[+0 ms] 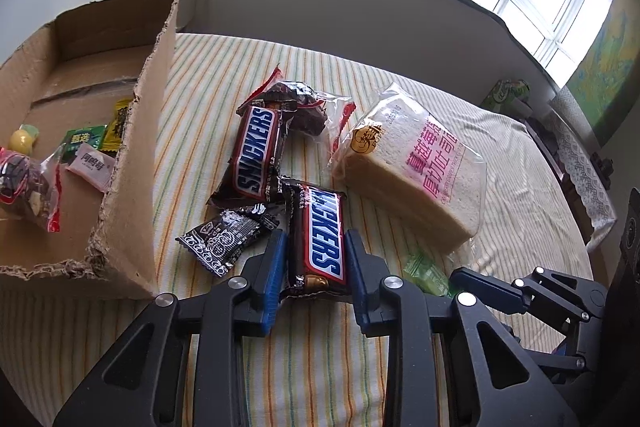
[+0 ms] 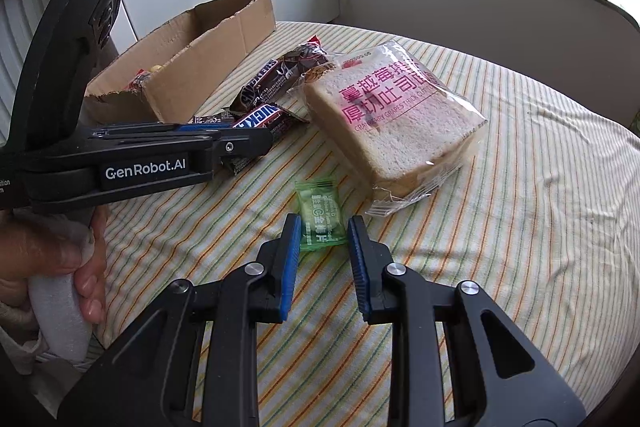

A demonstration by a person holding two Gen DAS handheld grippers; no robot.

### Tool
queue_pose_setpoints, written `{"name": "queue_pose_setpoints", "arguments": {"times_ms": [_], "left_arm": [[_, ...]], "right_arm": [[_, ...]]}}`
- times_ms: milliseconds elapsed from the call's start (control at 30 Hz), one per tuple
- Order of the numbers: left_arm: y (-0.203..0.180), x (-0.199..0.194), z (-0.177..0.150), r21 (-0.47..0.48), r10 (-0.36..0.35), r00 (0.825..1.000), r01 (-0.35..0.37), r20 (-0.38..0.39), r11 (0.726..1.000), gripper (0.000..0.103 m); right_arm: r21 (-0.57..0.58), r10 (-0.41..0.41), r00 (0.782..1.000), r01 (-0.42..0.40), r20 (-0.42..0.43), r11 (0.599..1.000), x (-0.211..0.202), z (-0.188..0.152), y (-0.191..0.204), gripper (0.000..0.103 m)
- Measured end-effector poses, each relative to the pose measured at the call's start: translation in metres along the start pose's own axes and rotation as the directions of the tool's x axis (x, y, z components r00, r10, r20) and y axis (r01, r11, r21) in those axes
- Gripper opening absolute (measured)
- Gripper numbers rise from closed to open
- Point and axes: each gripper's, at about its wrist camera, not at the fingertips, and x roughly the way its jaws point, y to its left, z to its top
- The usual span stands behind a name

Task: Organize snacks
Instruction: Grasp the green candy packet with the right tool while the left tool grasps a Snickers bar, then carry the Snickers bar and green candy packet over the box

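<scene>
Where the striped bed [image 1: 520,227] lies nearest the onlooker, two tools are at work.

Item: left hand-held gripper [image 1: 316,267], blue pads pressed to the long sides of the near Snickers bar [image 1: 318,235], which lies flat on the sheet; closed on it.

Item: right hand-held gripper [image 2: 324,251], jaws either side of the green candy packet [image 2: 320,215], a visible gap at each pad; not gripping.

Item: second Snickers bar [image 1: 256,151], black sachet [image 1: 224,231] and dark cake packet [image 1: 304,103], overlapping beyond.

Item: bagged toast [image 1: 416,171], to the right.

Item: cardboard box [image 1: 132,163], further left, with small sweets inside.

Handling, by judgement: lift the held bar straight up before swinging left, clearing the box's torn wall; its far end touches the other bar's wrapper, which may drag along.
</scene>
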Motion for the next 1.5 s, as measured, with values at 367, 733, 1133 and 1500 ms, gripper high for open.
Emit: {"name": "queue_pose_setpoints", "arguments": {"times_ms": [367,733,1133,1500], "left_arm": [[-0.009,-0.016,-0.006,0.013,-0.013,0.999,0.013,0.047,1.0,0.028],[-0.02,-0.076,-0.002,0.032,-0.031,0.984,0.026,0.176,0.999,0.028],[-0.018,-0.148,-0.004,0.052,-0.022,0.949,0.006,0.314,0.999,0.028],[-0.002,-0.164,-0.012,0.03,-0.023,0.936,0.014,0.351,0.999,0.028]], "right_arm": [[0.045,-0.004,0.999,0.002,0.053,0.999,-0.018,-0.005,0.002,0.025],[0.052,-0.037,0.984,0.029,0.172,0.998,-0.071,0.014,0.018,0.025],[-0.021,-0.058,0.964,0.066,0.258,0.998,-0.118,0.029,0.059,0.025],[-0.067,-0.06,0.969,0.079,0.24,0.995,-0.11,0.043,0.084,0.025]]}}
